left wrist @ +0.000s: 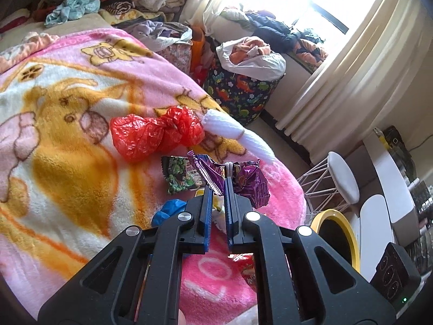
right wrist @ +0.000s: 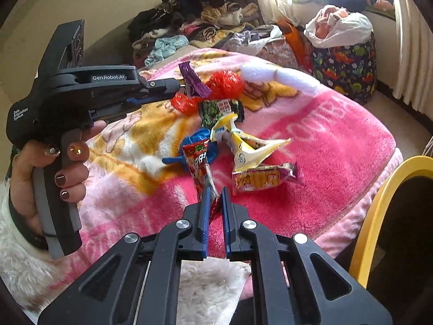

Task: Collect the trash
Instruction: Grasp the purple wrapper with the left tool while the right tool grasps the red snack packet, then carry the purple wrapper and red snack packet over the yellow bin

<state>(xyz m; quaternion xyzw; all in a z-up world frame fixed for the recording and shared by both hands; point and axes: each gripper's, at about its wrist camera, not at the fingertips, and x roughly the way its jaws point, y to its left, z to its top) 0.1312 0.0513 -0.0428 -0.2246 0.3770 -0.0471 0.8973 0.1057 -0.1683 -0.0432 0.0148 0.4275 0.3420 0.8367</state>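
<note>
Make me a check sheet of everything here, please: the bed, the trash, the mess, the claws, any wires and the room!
Surface: pink cartoon blanket on the bed.
Job's things: green wrapper, yellow wrapper, orange snack bag, red plastic bag, blue scrap lie on it.
Clutter: clothes pile, dinosaur basket.
Grippers: left claw shut on purple wrapper; right claw shut on red wrapper.
Cables: nothing seen.
Surroundings: yellow-rimmed bin, curtains, white stool.
</note>
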